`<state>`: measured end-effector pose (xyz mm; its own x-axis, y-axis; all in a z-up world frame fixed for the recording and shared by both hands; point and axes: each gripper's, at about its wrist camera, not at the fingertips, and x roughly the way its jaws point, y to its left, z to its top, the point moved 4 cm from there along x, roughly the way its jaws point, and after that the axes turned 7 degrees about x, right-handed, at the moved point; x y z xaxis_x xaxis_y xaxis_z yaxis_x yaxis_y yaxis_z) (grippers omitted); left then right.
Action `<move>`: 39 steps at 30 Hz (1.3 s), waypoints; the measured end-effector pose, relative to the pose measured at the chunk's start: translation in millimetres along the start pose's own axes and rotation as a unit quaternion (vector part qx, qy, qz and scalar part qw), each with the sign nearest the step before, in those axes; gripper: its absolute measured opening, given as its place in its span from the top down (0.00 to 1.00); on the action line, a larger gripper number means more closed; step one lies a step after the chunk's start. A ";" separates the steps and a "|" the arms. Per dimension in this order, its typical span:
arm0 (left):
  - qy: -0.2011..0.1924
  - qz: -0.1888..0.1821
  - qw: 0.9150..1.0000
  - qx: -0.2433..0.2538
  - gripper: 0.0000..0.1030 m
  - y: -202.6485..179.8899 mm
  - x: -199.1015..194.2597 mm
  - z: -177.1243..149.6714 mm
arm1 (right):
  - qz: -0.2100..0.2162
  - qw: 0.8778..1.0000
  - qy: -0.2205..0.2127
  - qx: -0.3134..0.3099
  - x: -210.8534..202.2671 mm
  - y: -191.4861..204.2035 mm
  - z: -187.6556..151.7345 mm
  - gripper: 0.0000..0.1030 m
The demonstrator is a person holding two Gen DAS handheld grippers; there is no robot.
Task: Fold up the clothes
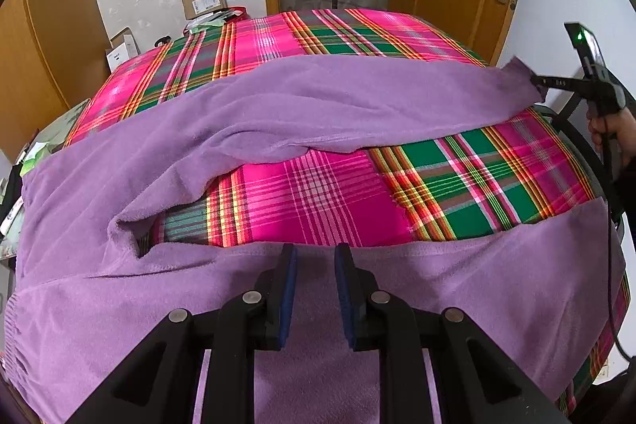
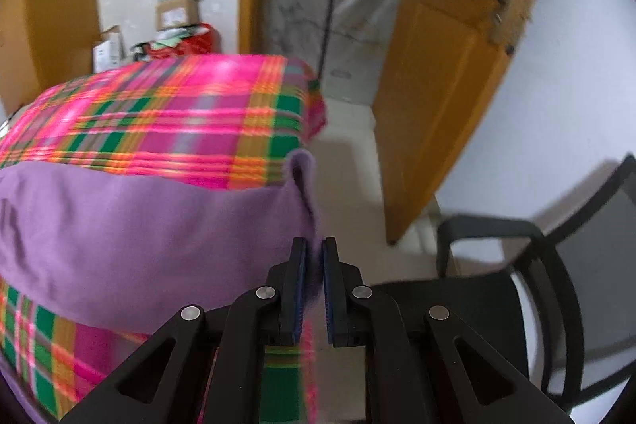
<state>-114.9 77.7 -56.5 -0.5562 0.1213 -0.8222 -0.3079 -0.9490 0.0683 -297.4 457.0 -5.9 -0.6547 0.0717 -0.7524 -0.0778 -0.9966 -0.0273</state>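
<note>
Soft purple fleece garment, limp and light, draped across the pink-green plaid table cover: your right gripper apparently pinches its far corner; left gripper gapes empty above the near hem — grasp there

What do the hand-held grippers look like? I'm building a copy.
The left hand-held gripper and right hand-held gripper are black plastic with blue finger pads and silver pivot pins. The right one has a pistol handle, black cable and green-lit module.

Left tool parted; right tool pinched on cloth.
</note>
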 end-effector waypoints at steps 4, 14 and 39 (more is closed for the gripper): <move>-0.001 -0.002 1.000 -0.002 0.80 1.2 0.5 -0.6 | -0.016 0.999 0.029 0.028 22.3 -25.7 -11.8 0.95; -0.007 -0.005 1.000 -0.009 0.80 4.8 -1.8 -3.0 | 0.125 0.974 0.040 0.186 7.1 -52.0 -37.7 0.68; -0.022 0.006 0.999 -0.048 0.80 35.5 -13.4 -10.9 | 0.186 0.919 0.065 0.342 16.3 -70.5 -51.2 0.94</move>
<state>-109.9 39.1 -49.2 -0.5929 0.1207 -0.7962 -0.2264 -0.9738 0.0210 -264.1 526.4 -49.9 -0.6406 -0.3187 -0.6986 -0.3494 -0.6892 0.6348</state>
